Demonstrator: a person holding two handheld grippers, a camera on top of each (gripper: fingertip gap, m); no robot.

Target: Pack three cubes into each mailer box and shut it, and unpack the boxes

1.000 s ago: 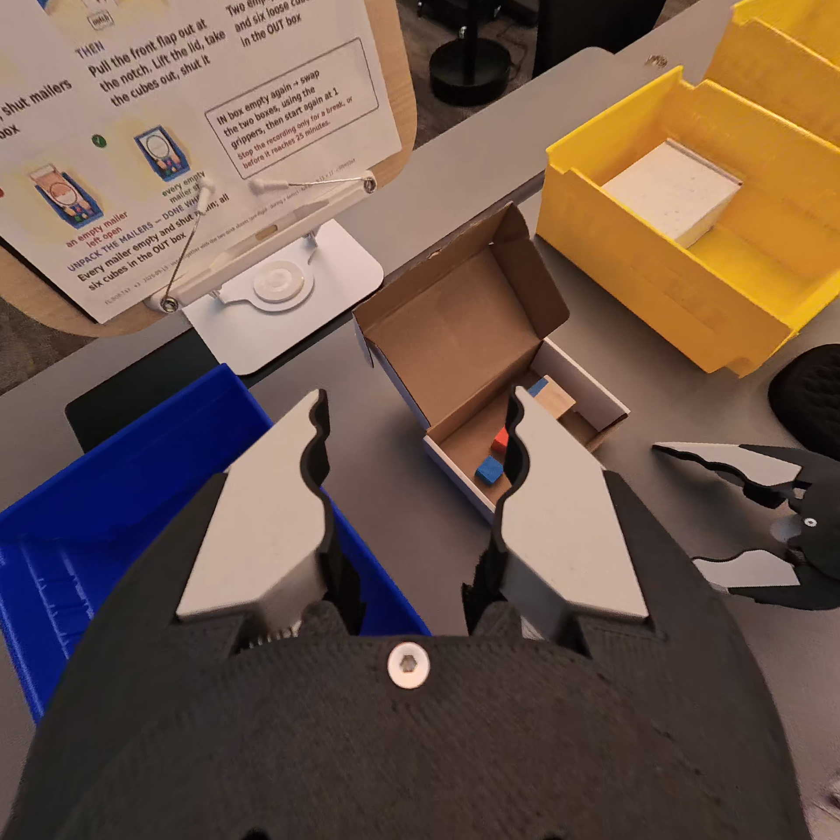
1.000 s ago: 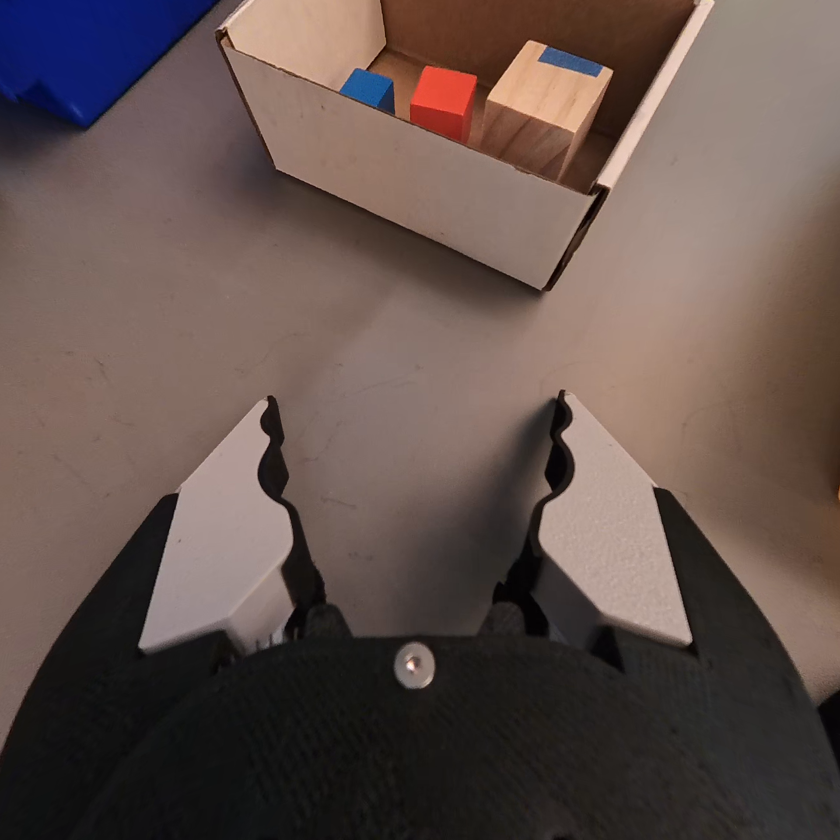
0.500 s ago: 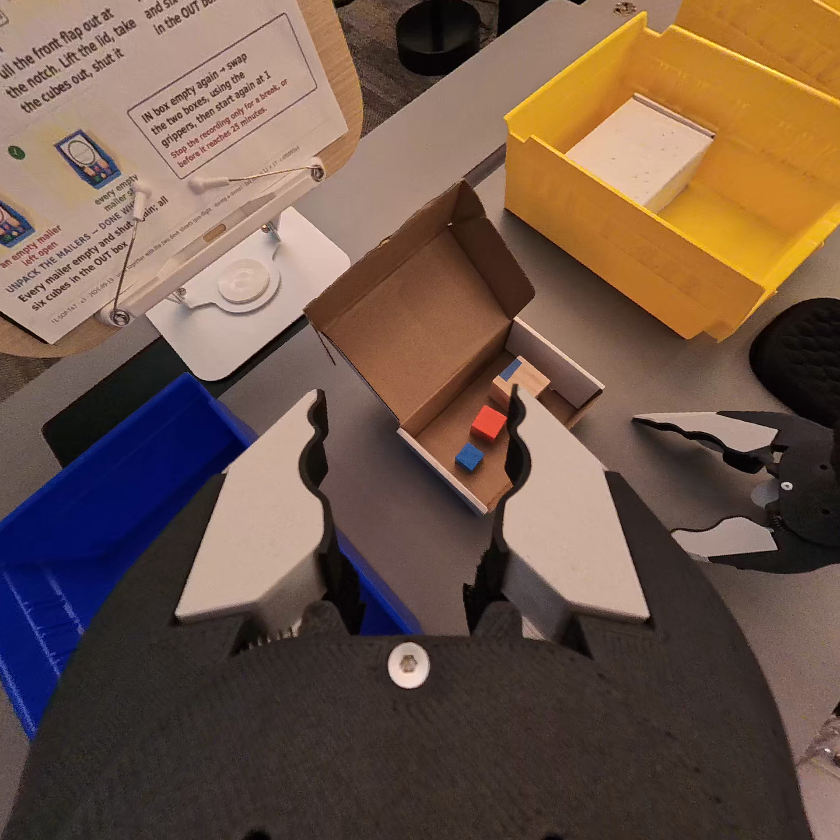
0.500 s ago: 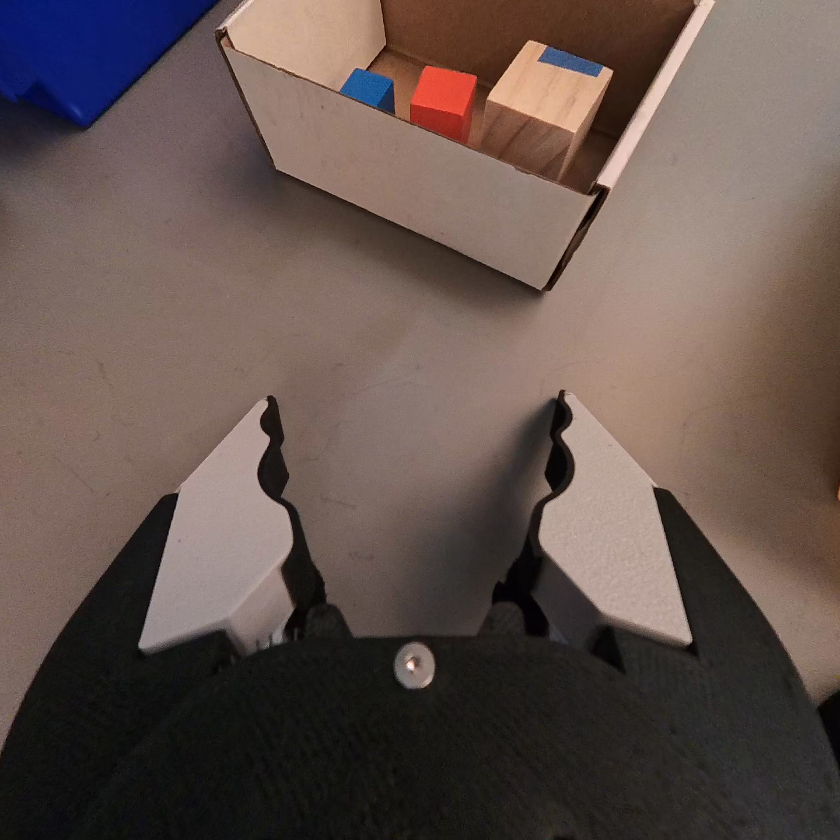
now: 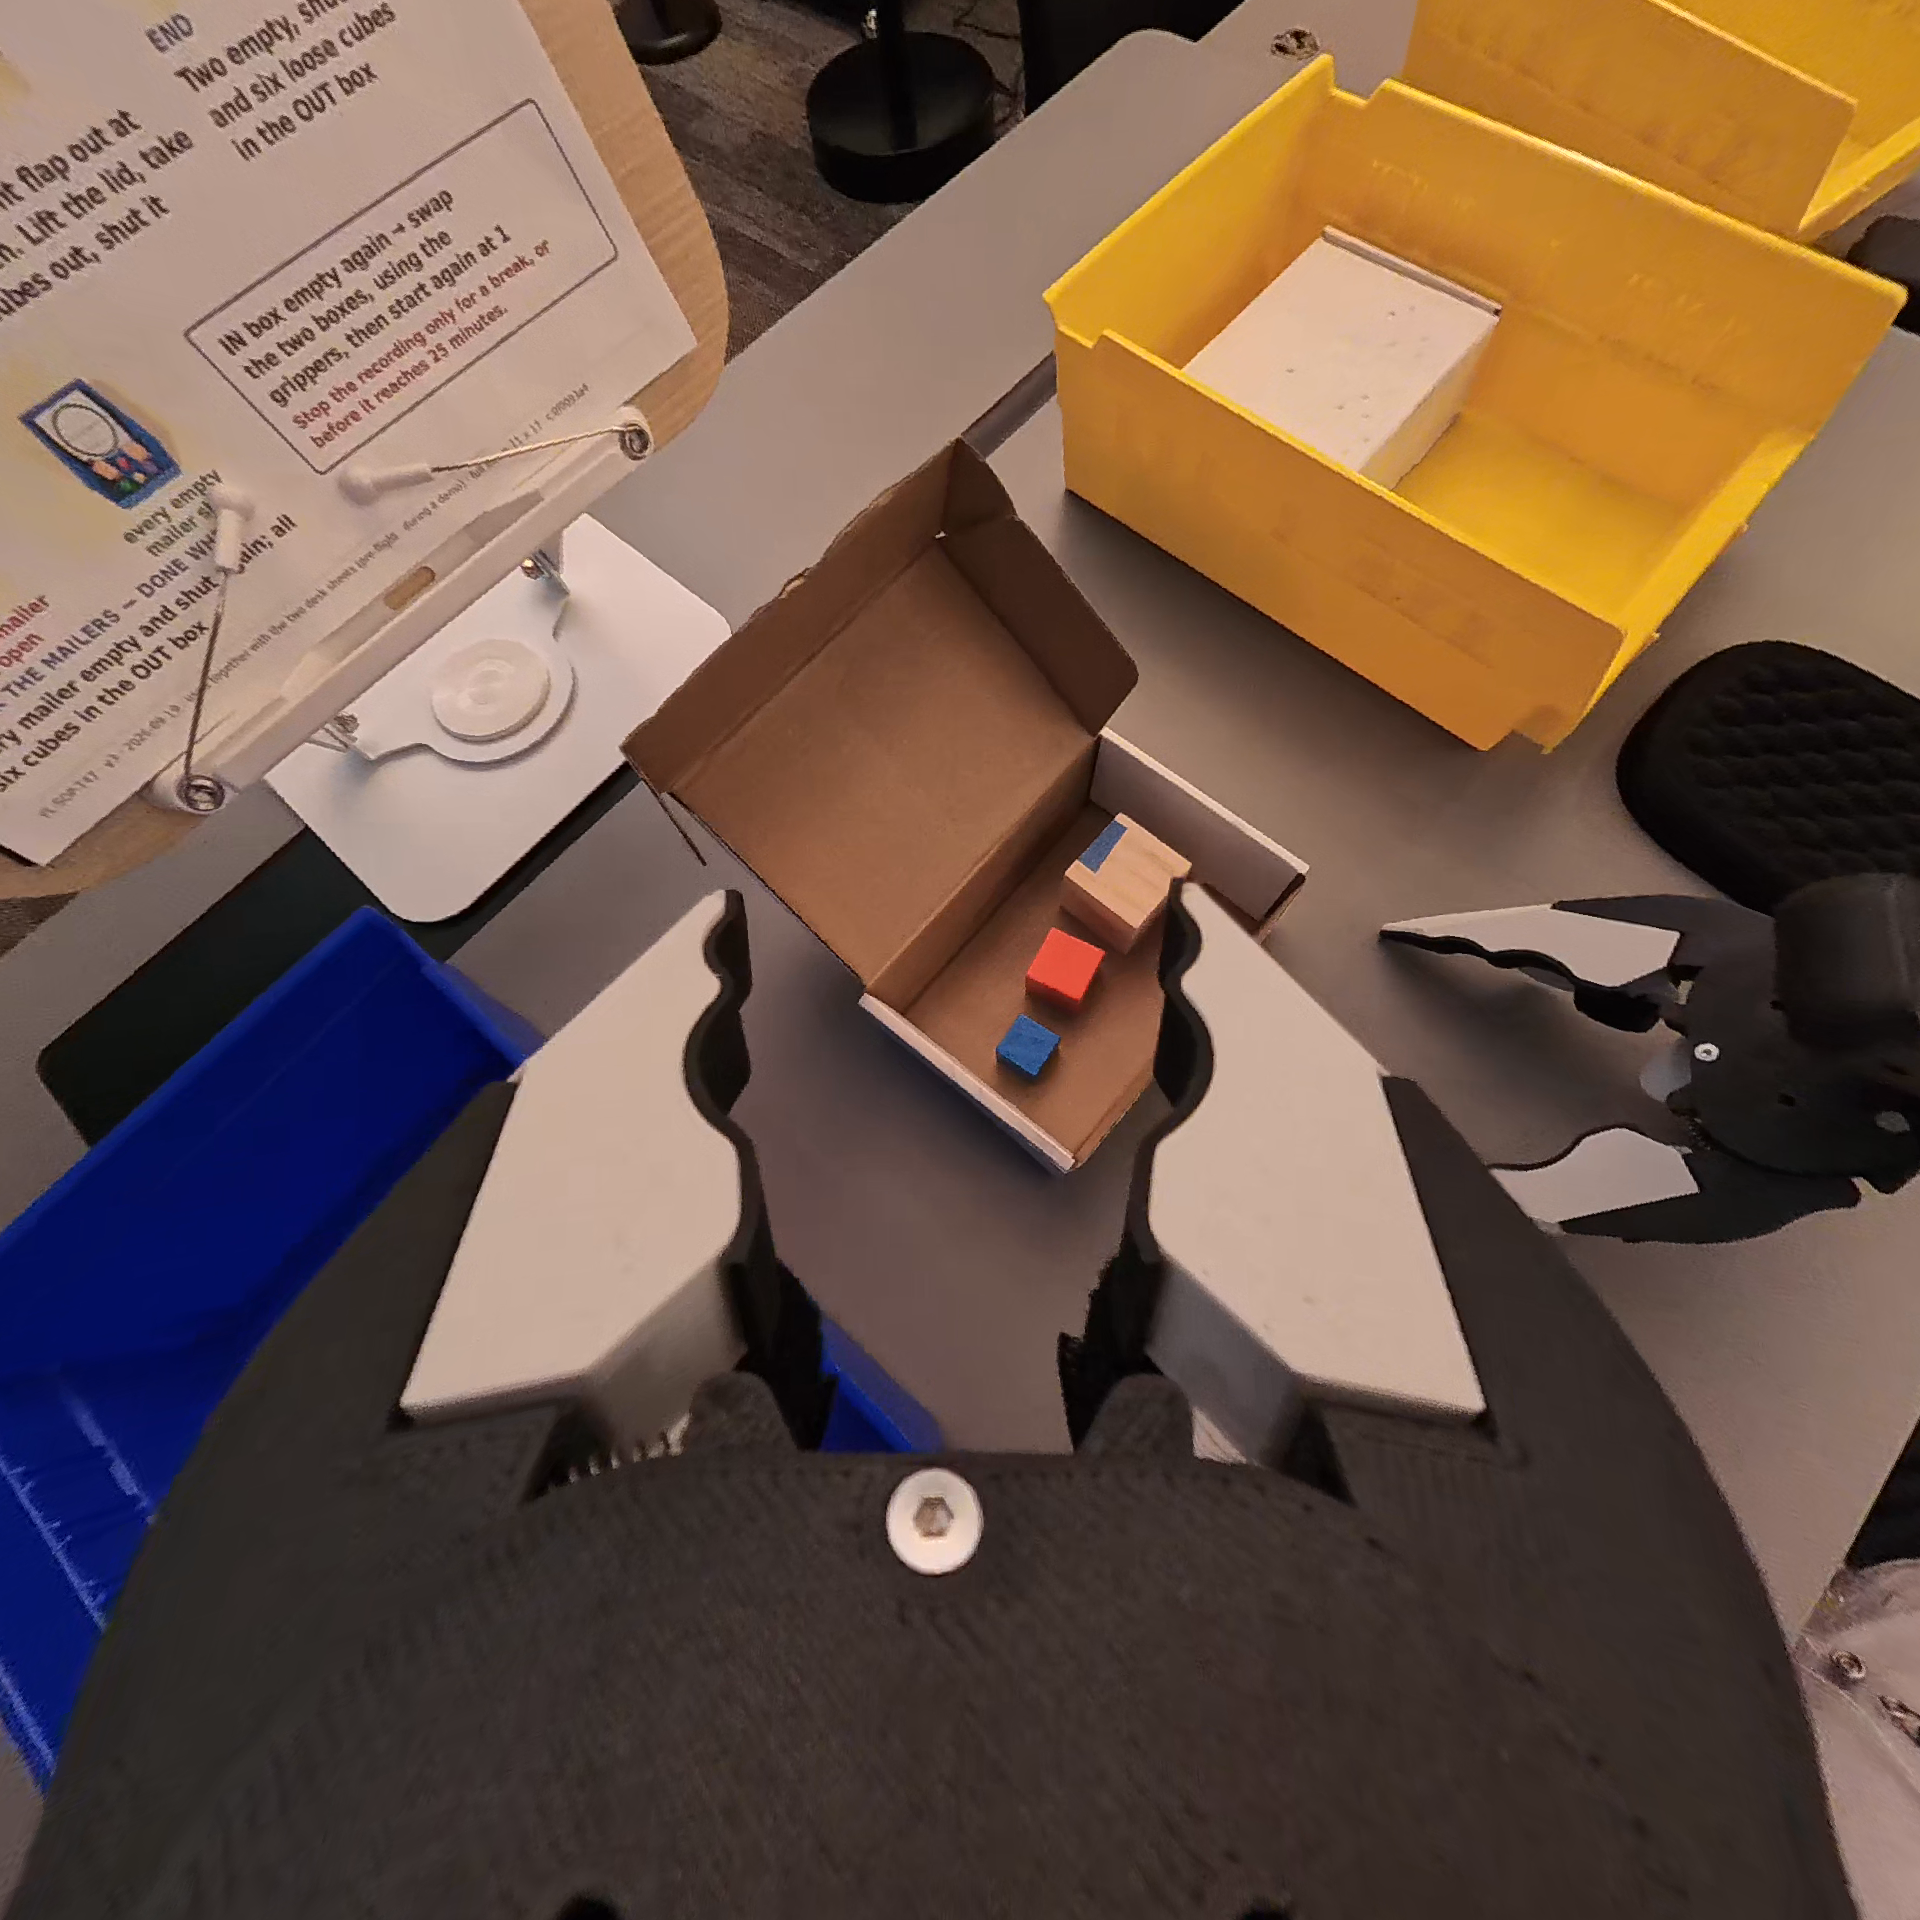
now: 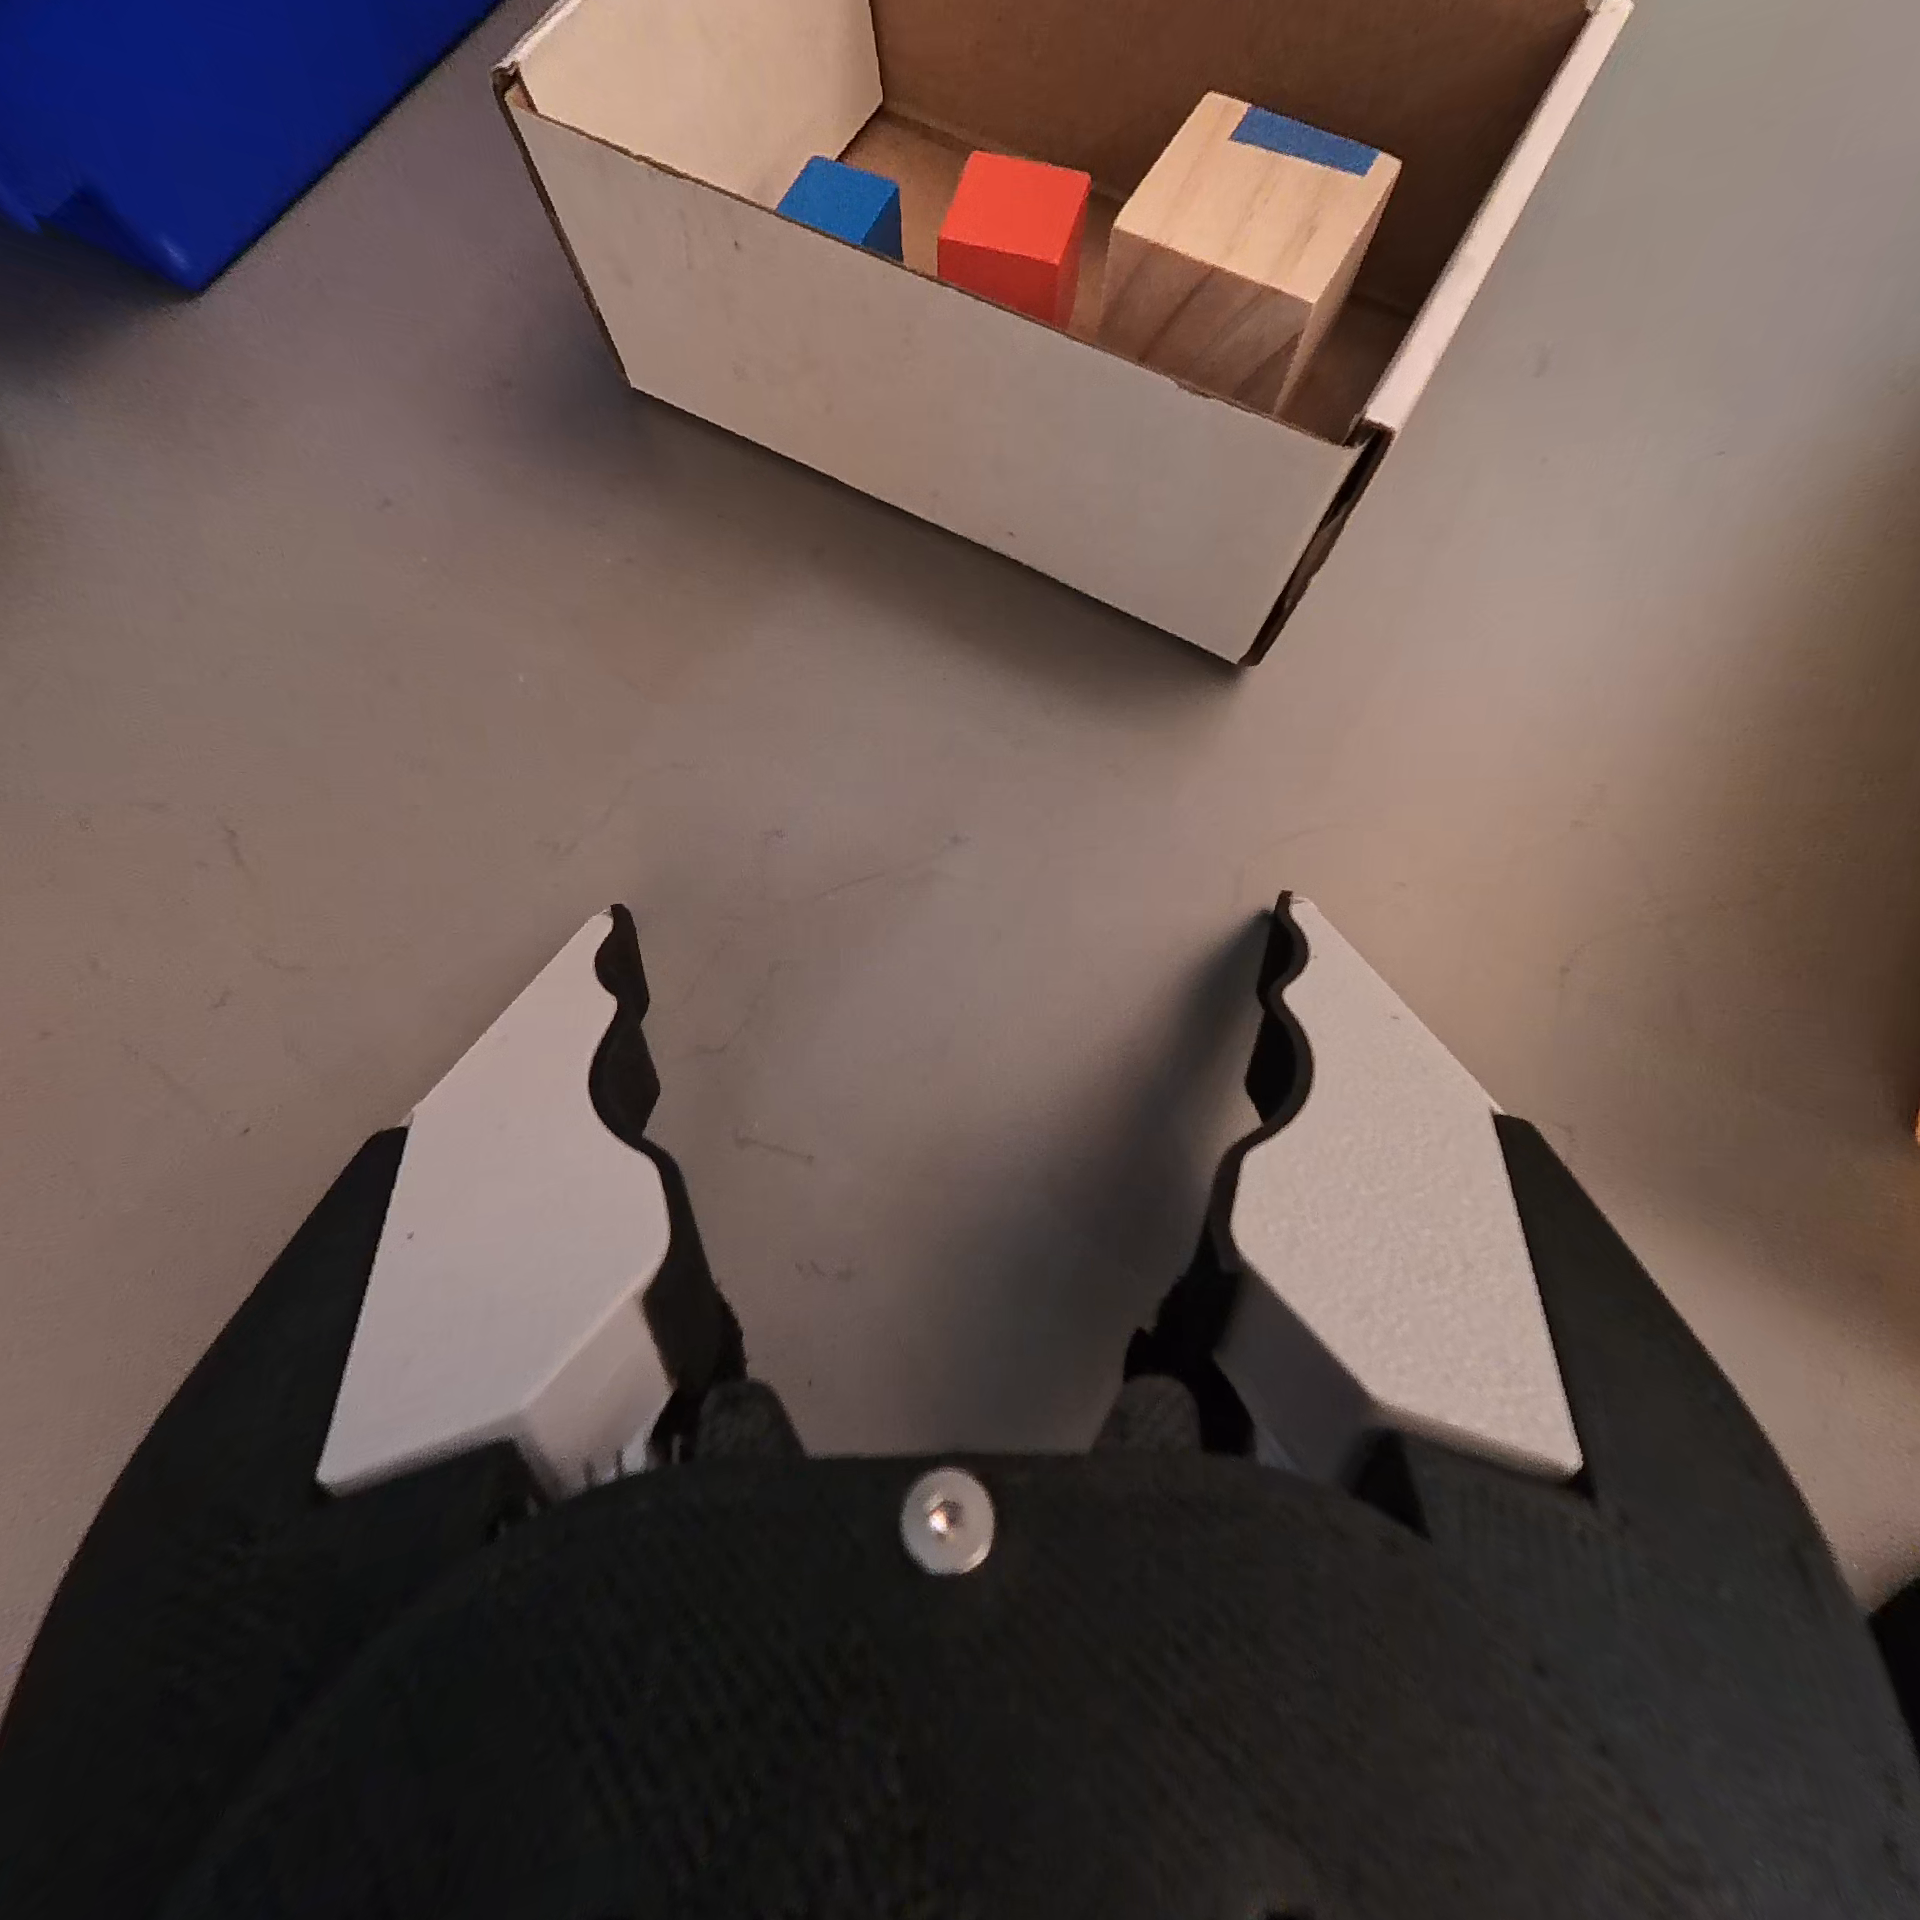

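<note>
On the grey table [image 6: 416, 727], the white cardboard mailer box [image 6: 935, 416] stands lid-up holding three cubes, seemingly awaiting shutting or unpacking, both tongs, left [image 5: 951, 914] and right [image 6: 951, 909], spread empty nearby.

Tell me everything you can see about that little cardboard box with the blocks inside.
The mailer box is small corrugated cardboard, white outside, brown inside. It sits on the grey table, lid standing open with side flaps spread. Inside, in a row: a blue cube, a red cube and a bigger wooden cube. Neither gripper touches it.
</note>
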